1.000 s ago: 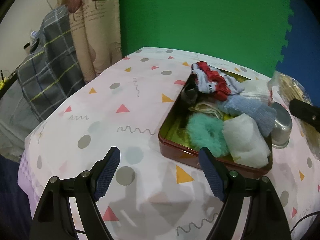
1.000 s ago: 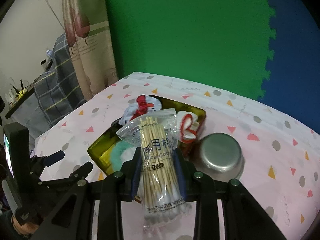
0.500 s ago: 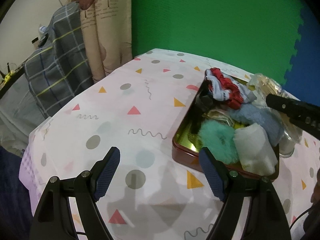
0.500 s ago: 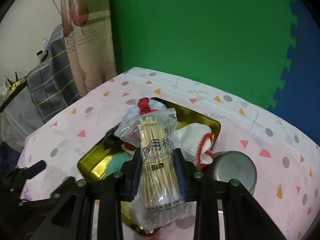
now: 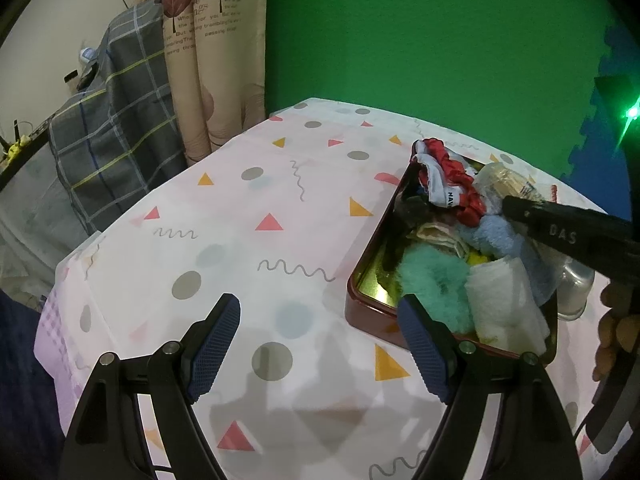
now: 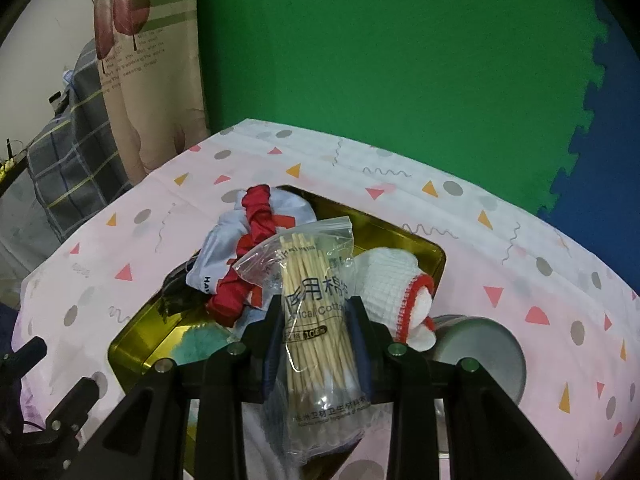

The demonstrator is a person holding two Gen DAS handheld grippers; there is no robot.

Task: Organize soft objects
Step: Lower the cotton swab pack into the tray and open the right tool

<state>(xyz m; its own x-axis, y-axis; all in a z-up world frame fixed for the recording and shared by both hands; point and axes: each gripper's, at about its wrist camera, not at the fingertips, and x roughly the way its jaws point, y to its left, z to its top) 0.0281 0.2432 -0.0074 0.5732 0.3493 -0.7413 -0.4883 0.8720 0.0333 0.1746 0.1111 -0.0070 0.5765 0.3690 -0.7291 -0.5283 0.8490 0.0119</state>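
**Clear bag of swabs now carried in over the tin**

Left wrist view:
- Gold-lined tin [image 5: 362, 280], red outside, sits on the patterned desk [image 5: 248, 216] to the right of the left gripper [image 5: 318, 338].
- Left gripper jaws stand wide apart, nothing between them, hovering above bare cloth just short of the tin's near left corner. Pose matches the frames of a second ago; only the tin has slid rightward in view.
- Tin is crowded: teal fluffy scrunchie [image 5: 432, 286], white cloth [image 5: 504, 300], pale blue cloth [image 5: 498, 236], red scrunchie [image 5: 454, 178] on a white garment at the far end.
- Changed: the right gripper's black body, at the frame edge a second ago, now reaches across the tin's far right side, the bag of cotton swabs [image 5: 506, 180] showing at its tip.
- Steel cup [image 5: 576, 292] stands just outside the tin's right wall, mostly hidden by that gripper.

Right wrist view:
- Right gripper [image 6: 316, 332] is clamped on the bag of cotton swabs, pads pressing its middle, bag upright.
- A second ago tin and cup lay well ahead; now the tin's contents sit directly behind and beneath the bag. White-and-red knit cloth [image 6: 400, 292] just right of it, steel cup further right.
- Height of the bag above the pile: cannot tell.

Reading: carry looks nearly over, release the likely next step. Little free floor is left, so the bag would probably rest on the cloths and could slide off.
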